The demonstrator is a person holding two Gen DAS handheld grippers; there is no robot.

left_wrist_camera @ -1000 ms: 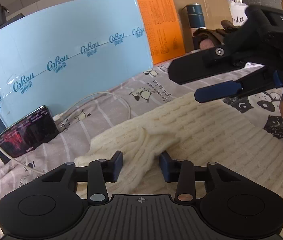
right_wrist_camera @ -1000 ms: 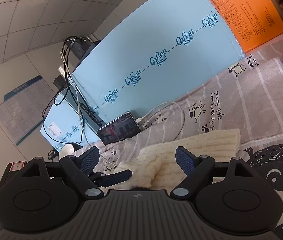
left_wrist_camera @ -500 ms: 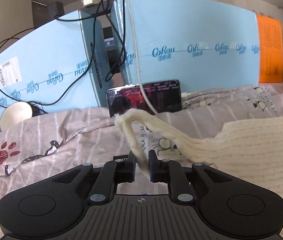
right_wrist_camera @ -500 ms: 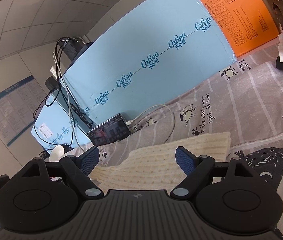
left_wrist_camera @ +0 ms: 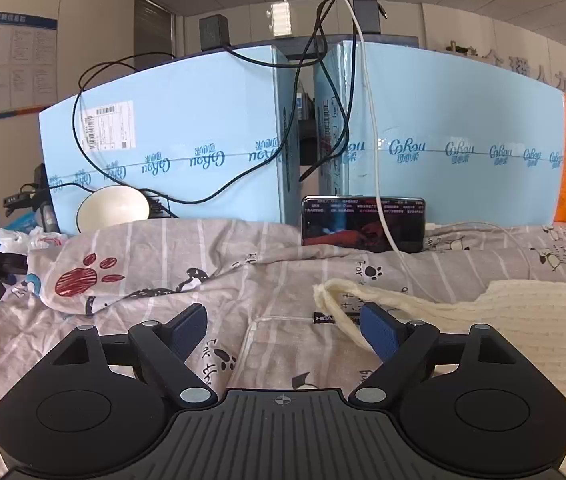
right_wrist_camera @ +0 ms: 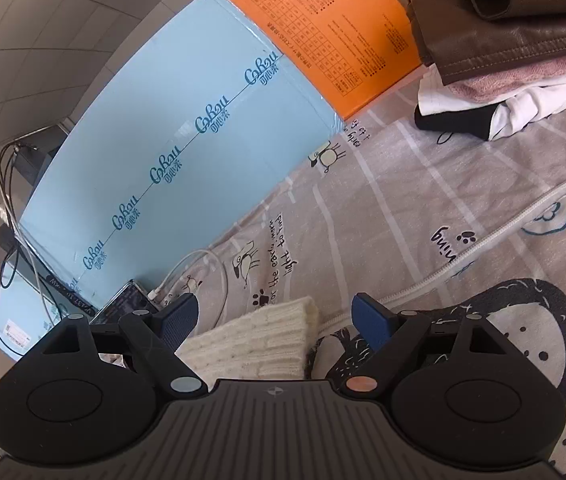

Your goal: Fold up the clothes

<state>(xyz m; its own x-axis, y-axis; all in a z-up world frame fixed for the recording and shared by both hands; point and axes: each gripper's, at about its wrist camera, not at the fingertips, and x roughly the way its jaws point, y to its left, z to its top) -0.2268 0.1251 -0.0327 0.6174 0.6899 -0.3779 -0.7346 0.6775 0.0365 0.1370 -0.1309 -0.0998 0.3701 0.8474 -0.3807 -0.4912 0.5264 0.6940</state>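
A cream knitted sweater (left_wrist_camera: pixel 531 320) lies on the grey printed bedsheet (left_wrist_camera: pixel 243 260) at the right of the left wrist view, with one thin stretched end (left_wrist_camera: pixel 335 292) reaching toward my left gripper (left_wrist_camera: pixel 283 326). That gripper is open and holds nothing; the stretched end lies against its right finger. In the right wrist view a corner of the sweater (right_wrist_camera: pixel 267 336) lies between the fingers of my right gripper (right_wrist_camera: pixel 275 314), which is open and just above it.
Blue foam boards (left_wrist_camera: pixel 443 140) stand along the back with cables over them. A phone (left_wrist_camera: pixel 363 224) leans on them, a white cable (right_wrist_camera: pixel 211 268) beside it. A pile of clothes with a brown leather jacket (right_wrist_camera: pixel 515 20) lies far right. A white bowl (left_wrist_camera: pixel 113 210) sits at left.
My left gripper has opened and let go of the sweater's stretched end, which has dropped onto the sheet. My right gripper has tilted right and lower, closer over the sweater's corner.
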